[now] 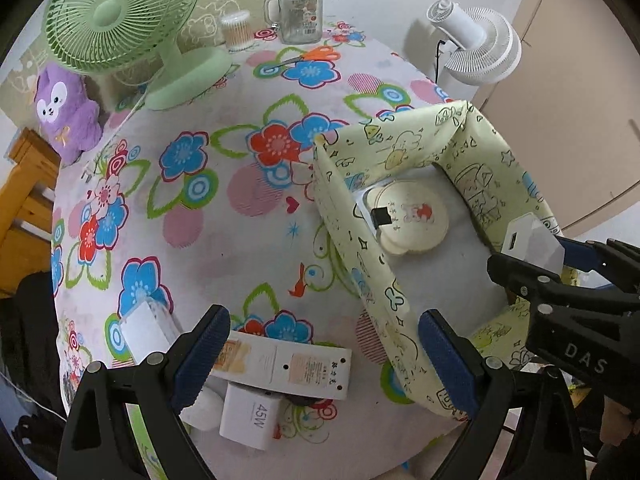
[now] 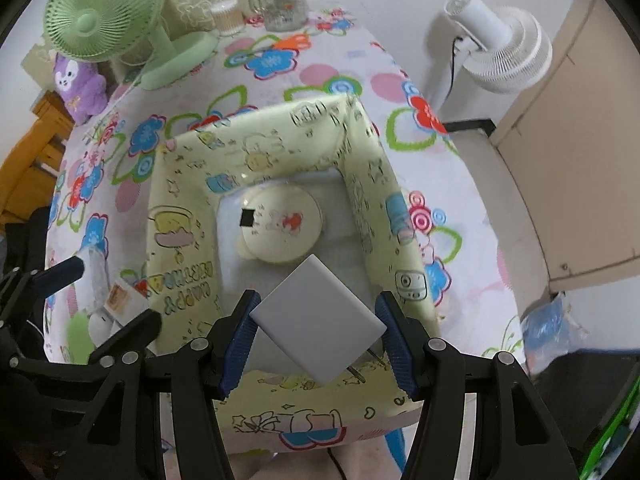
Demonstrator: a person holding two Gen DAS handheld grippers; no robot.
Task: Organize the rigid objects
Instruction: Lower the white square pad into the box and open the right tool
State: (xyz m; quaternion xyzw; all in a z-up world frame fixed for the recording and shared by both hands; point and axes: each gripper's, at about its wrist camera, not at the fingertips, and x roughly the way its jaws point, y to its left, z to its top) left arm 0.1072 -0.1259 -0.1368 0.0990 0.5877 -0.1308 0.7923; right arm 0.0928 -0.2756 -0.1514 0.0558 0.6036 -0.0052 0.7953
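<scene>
Progress looks partial: our right gripper (image 2: 316, 332) clamps a white charger (image 2: 316, 320) above the storage box (image 2: 180, 200), where a round case (image 2: 282, 226) lies, while our left gripper (image 1: 324, 354), spread wide and empty, hovers over the power strip (image 1: 296, 372) and 45W adapter (image 1: 250, 420) left on the table (image 1: 224, 216).

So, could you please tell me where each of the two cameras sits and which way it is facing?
Left wrist: on the left gripper, open above the power strip and 45W charger; the right gripper enters at right.
Right wrist: on the right gripper, looking into the storage box, clamping a white charger; the left gripper shows at far left.
Shared: box, round tin, green fan, flowered tablecloth.
</scene>
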